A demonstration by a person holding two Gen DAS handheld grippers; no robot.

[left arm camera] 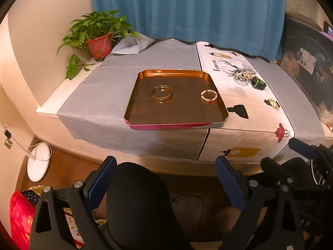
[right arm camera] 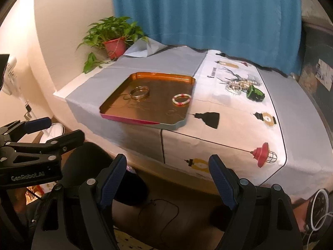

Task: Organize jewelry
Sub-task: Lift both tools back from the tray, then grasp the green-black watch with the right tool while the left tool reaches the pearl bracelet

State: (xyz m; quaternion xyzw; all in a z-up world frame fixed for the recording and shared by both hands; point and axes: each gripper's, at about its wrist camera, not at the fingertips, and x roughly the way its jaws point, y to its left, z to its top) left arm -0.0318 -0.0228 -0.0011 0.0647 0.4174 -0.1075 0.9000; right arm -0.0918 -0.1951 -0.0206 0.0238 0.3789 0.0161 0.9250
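A copper tray lies on the table. In it are metal bangles at the left and a red-and-white beaded bracelet at the right. A heap of pearl jewelry and a green and black item lie on the white cloth right of the tray. My left gripper is open and empty, below the table's front edge; it also shows in the right wrist view. My right gripper is open and empty, near the front edge.
A potted plant stands at the back left corner. A blue curtain hangs behind the table. A black chair back is under my left gripper. A white fan base stands on the floor at left.
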